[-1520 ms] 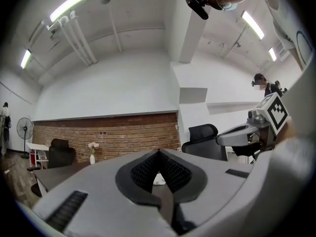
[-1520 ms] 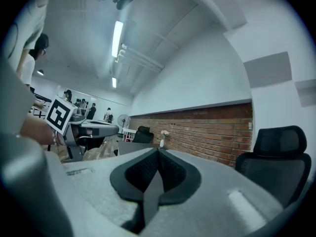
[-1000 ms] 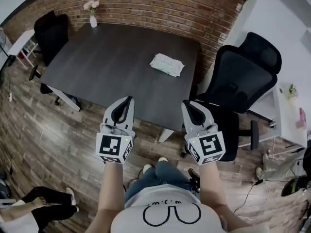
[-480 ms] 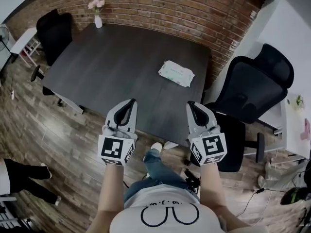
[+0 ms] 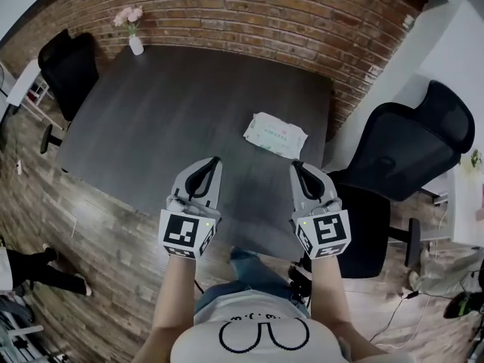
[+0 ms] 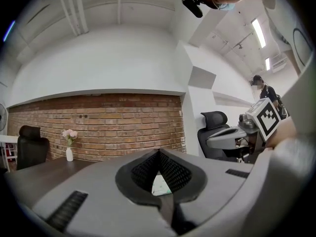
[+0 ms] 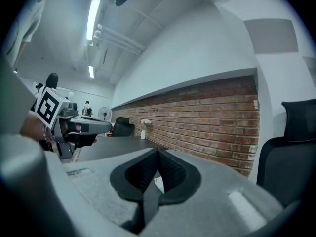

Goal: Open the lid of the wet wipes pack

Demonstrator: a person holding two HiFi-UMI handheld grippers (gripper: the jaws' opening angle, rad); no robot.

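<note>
Both grippers have come forward over the near edge of the table (image 5: 166, 119), left gripper (image 5: 214, 160) and right gripper (image 5: 297, 165) each with jaws pressed together and empty; the pack (image 5: 275, 135) lies flat toward the table's right edge. Spread your jaws before reaching it. Only the head view shows the pack whole; each gripper view catches a sliver past its tips.
</note>
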